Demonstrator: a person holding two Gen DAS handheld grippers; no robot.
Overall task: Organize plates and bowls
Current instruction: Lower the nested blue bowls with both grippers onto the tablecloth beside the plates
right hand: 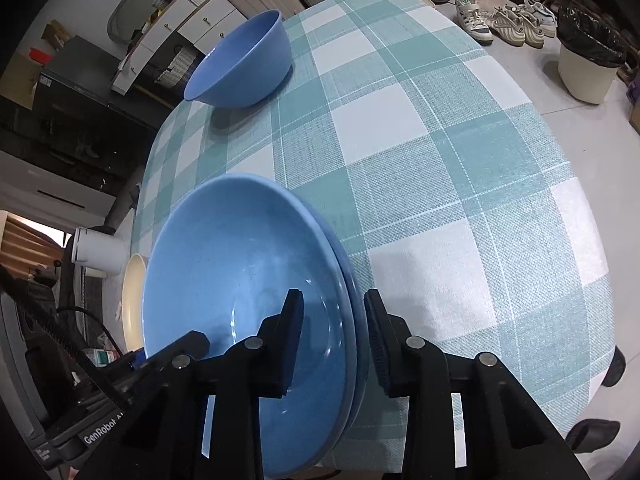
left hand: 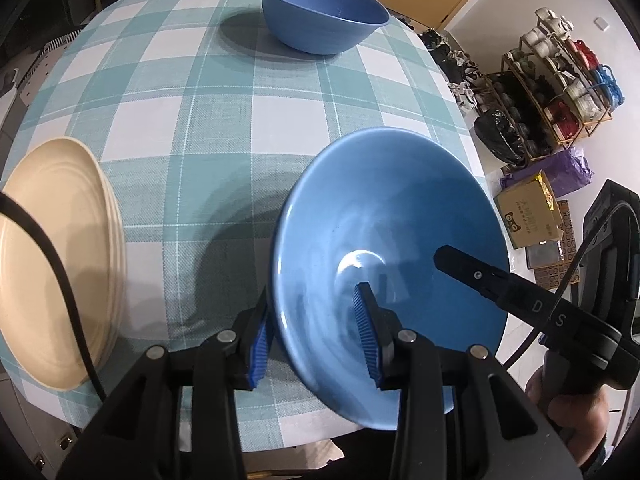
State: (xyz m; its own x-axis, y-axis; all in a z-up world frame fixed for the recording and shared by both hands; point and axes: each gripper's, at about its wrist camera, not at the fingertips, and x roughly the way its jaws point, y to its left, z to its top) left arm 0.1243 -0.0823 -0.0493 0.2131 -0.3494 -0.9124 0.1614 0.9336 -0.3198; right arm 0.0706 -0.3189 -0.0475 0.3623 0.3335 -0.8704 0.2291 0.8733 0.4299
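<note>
Two shallow blue bowls (right hand: 240,272) are nested at the near edge of the checked table (right hand: 440,140); from the left wrist they look like one bowl (left hand: 384,208). My right gripper (right hand: 334,298) straddles their right rim and is shut on it, one finger (left hand: 472,274) inside. My left gripper (left hand: 313,296) straddles the left rim with its jaws apart, the inner pad clear of the wall. A deep blue bowl (left hand: 324,12) stands at the far side of the table. A stack of cream plates (left hand: 52,260) lies to the left.
Right of the table, a shoe rack (left hand: 560,80) and a cardboard box (left hand: 528,216) stand on the floor. A lined white bin (right hand: 588,68) and several shoes (right hand: 500,20) lie beyond. Cabinets (right hand: 192,20) stand behind the deep bowl (right hand: 244,64).
</note>
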